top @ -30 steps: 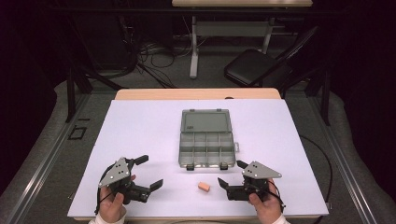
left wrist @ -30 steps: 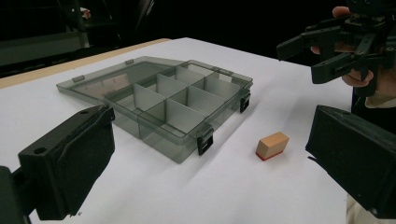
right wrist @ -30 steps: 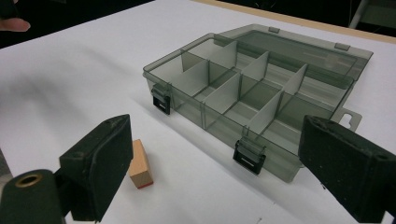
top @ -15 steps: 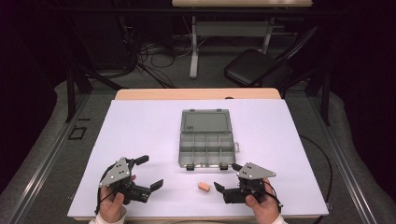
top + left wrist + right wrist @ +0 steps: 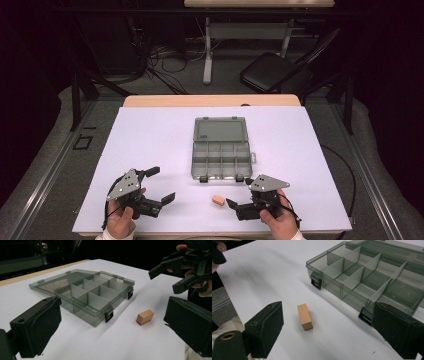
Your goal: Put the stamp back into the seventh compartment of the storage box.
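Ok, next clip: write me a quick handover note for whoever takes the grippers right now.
Left gripper: open, empty, resting near the table's front left.
Right gripper: open, empty, fingers aimed at the small wooden block, not touching it.
Block lies on the white table, in front of the compartment box, whose lid is open; the compartments look empty.
Done: nothing grasped yet.
Left: probably pick up the block and put it in a compartment.
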